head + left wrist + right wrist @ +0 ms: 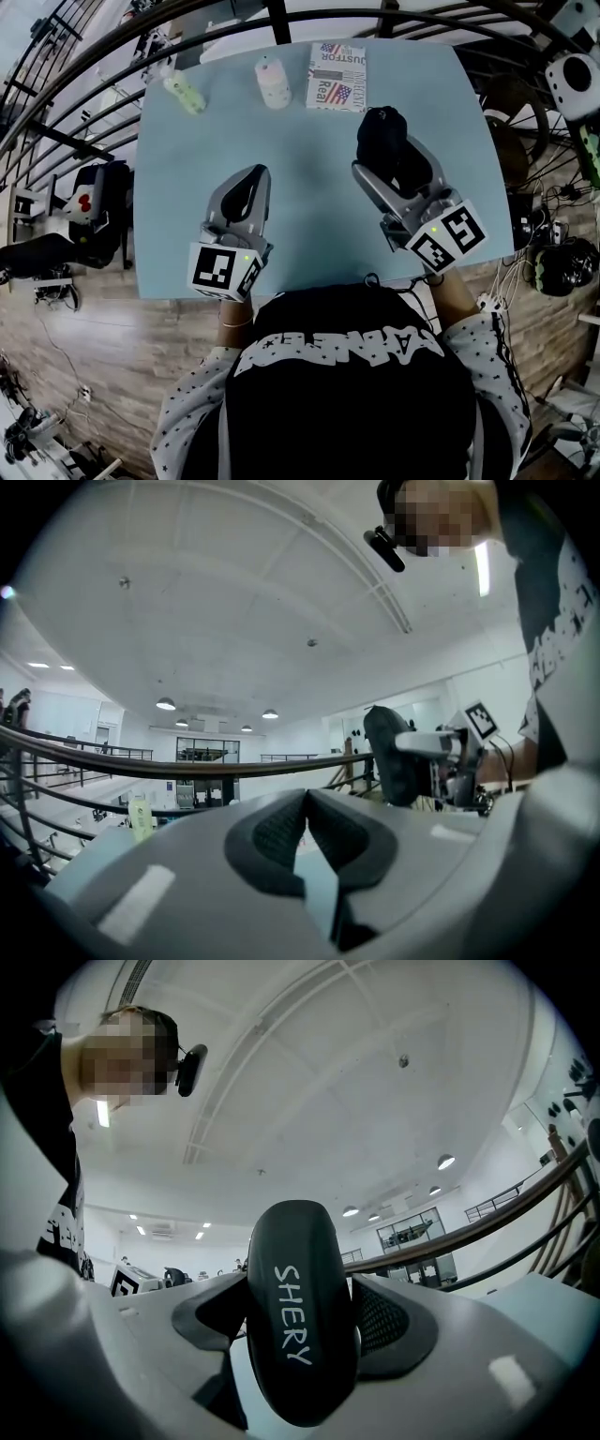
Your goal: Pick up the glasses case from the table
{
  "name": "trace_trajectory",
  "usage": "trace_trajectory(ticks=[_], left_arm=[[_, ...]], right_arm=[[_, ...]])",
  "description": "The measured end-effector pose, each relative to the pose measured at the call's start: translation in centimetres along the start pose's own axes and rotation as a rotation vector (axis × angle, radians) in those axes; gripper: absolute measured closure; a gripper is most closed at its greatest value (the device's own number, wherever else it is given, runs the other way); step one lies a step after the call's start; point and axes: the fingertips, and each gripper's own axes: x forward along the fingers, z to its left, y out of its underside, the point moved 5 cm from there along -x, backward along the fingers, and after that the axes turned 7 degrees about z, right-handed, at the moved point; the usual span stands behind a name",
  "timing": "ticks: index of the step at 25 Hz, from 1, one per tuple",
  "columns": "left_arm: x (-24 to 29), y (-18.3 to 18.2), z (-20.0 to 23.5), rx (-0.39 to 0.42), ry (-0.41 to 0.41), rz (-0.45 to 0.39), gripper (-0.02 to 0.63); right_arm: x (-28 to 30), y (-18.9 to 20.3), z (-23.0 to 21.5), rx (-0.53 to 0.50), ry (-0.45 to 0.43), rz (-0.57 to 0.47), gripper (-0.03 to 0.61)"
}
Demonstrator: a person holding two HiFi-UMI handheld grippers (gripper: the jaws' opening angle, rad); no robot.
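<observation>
The black glasses case (386, 142) sits clamped between the jaws of my right gripper (394, 150), lifted above the light blue table (309, 216) and tilted upward. In the right gripper view the case (300, 1321) fills the gap between the pads, with white lettering on its end. My left gripper (251, 183) hovers over the table's left half, shut with nothing in it; its pads (281, 832) meet in the left gripper view, where the case (394, 754) shows to the right in the other gripper.
At the table's far edge stand a printed box (336, 77), a white bottle (273, 82) and a pale green bottle (184, 93). Curved black railings (84, 56) ring the table. Cables and gear (553, 253) lie on the floor at right.
</observation>
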Motion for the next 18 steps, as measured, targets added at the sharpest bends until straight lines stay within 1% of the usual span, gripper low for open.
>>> trace_trajectory(ticks=[11,18], left_arm=[[-0.59,0.14,-0.17,-0.004,-0.010,0.019,0.614],[-0.66,0.08,0.11,0.007,-0.020,0.003,0.614]], right_arm=[[-0.16,0.29,0.18,-0.021,0.005,0.001,0.222],[-0.07,0.32,0.18,-0.025,0.003,-0.002,0.222]])
